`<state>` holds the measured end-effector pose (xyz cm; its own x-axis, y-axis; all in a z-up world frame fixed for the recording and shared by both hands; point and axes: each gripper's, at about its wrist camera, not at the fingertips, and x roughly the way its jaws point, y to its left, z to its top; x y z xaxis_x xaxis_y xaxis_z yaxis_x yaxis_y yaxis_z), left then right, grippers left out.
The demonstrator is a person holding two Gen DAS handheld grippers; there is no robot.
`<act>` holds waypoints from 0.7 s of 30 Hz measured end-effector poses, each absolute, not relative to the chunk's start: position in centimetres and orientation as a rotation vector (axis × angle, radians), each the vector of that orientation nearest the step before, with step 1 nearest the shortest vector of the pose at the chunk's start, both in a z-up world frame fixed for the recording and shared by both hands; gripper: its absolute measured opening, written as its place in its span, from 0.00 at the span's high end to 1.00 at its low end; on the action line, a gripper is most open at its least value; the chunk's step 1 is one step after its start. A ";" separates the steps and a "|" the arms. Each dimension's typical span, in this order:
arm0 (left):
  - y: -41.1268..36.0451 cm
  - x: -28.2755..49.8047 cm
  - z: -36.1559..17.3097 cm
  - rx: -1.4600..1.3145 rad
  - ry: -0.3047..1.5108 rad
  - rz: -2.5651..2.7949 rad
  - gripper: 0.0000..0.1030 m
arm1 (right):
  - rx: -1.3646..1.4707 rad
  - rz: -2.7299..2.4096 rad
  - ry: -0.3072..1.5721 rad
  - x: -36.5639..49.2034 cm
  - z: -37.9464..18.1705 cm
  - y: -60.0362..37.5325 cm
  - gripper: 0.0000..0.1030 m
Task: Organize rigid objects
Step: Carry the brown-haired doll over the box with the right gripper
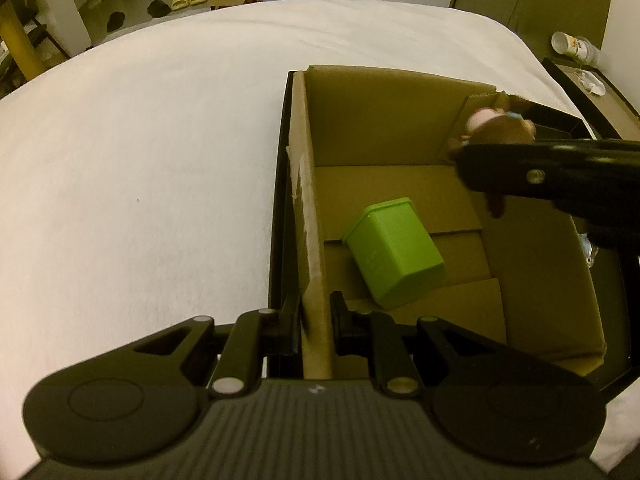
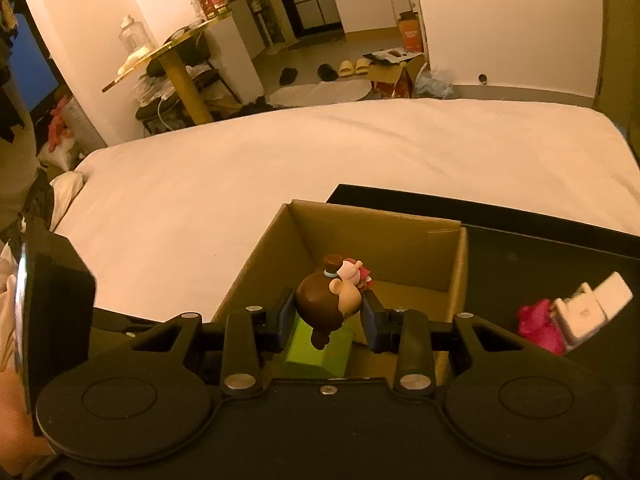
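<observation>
Left tongs (image 1: 316, 326) clamped the box (image 1: 312, 216) wall to steady it, while right tongs (image 2: 329, 317) held the figurine (image 2: 326, 300) above, ready to drop in.

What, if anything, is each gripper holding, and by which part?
Right gripper: the figurine, by its head. Left gripper: the cardboard box, by its side wall.

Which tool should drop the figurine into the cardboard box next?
Right. The right tool already grips the figurine above the open cardboard box, over the green tin. The left tool is clamped on the box's wall, steadying it.
</observation>
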<state>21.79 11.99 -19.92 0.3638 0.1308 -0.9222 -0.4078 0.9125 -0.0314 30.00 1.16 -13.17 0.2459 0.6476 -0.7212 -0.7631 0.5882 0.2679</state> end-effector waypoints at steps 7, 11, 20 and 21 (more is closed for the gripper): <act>12.0 21.9 -19.9 -0.279 1.152 0.361 0.88 | -0.166 0.993 0.927 30.1 -14.1 2.7 0.66; 12.0 21.9 -19.9 -0.282 1.152 0.364 0.88 | -0.183 1.005 0.929 30.2 -14.5 3.0 0.66; 12.2 22.0 -20.0 -0.285 1.151 0.360 0.88 | -0.241 1.029 0.934 30.3 -15.1 4.1 0.66; 12.3 21.9 -20.0 -0.287 1.150 0.359 0.88 | -0.242 1.030 0.934 30.2 -15.1 4.0 0.66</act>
